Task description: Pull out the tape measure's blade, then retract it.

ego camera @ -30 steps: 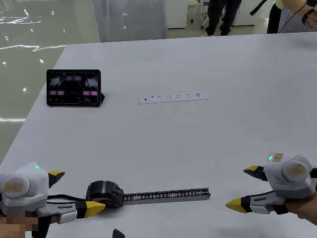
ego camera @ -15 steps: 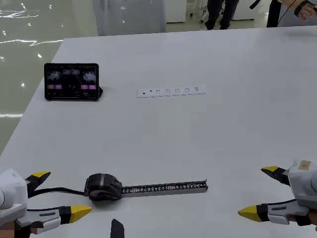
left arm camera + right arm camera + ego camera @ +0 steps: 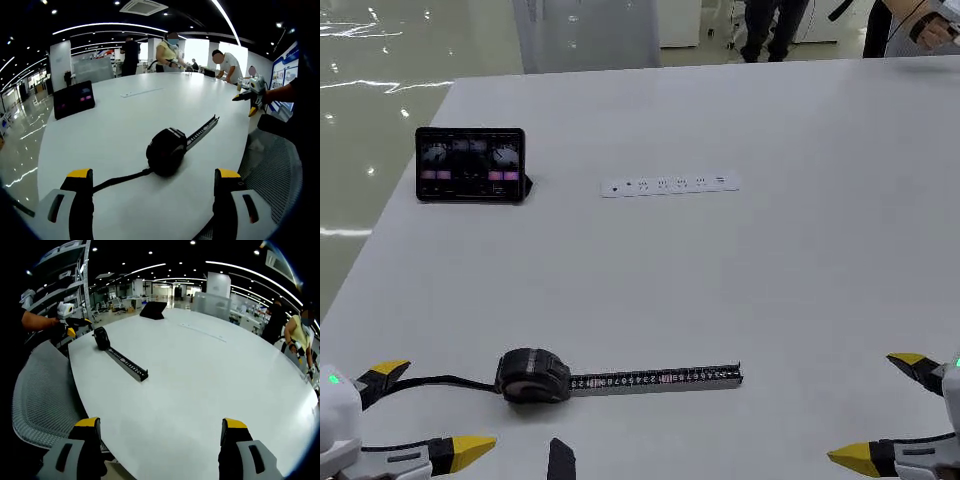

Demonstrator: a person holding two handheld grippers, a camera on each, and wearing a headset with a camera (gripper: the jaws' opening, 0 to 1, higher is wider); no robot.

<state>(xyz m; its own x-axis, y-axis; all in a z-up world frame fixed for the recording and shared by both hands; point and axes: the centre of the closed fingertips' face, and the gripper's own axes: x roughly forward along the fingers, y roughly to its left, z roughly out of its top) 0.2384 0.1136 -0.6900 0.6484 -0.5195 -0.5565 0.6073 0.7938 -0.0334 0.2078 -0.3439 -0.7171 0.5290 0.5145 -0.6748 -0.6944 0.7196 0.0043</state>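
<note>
A black tape measure [image 3: 532,375] lies on the white table [image 3: 700,280] near its front edge, its blade [image 3: 655,378] drawn out to the right and resting flat. A black strap trails from the case toward the left. My left gripper [image 3: 425,410] is open at the bottom left, a short way from the case [image 3: 166,150], touching nothing. My right gripper [image 3: 890,410] is open at the bottom right, well clear of the blade's tip [image 3: 142,375]. The tape measure [image 3: 101,337] lies far ahead in the right gripper view.
A tablet [image 3: 470,165] stands propped at the back left. A white power strip [image 3: 670,184] lies mid-table. A grey mesh chair [image 3: 45,395] sits at the table's near edge. People stand at the far side [image 3: 170,52].
Both grippers have drawn back from the tape measure, the left one off the case and leftward, the right one further right. The tape measure lies still with its blade out.
</note>
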